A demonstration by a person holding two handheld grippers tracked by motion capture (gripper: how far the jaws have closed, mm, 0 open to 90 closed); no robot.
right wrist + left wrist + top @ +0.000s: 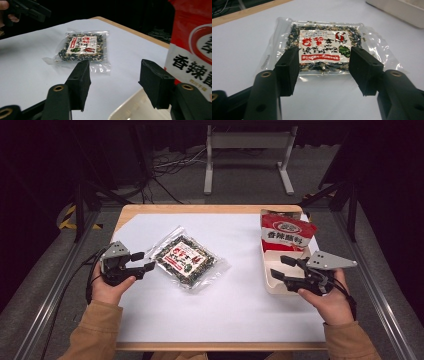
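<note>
A clear packet (186, 261) of dark flakes with a red and white label lies flat at the table's middle left. My left gripper (144, 261) sits just left of it, open, its jaws pointing at the packet's near edge (322, 47) without touching it. My right gripper (279, 267) is open with nothing between its pads, hovering over the left rim of a cream tray (272, 280). A red snack bag (286, 232) stands upright at the tray's far end. In the right gripper view the packet (82, 47) lies farther off and the red bag (192, 50) rises at the right.
A white sheet (230, 305) covers the wooden table (200, 209). A grey metal stand (247, 142) and cables sit on the floor beyond the far edge. Metal rails (50, 290) run along both sides. The other hand's gripper (30, 10) shows at the right gripper view's top left.
</note>
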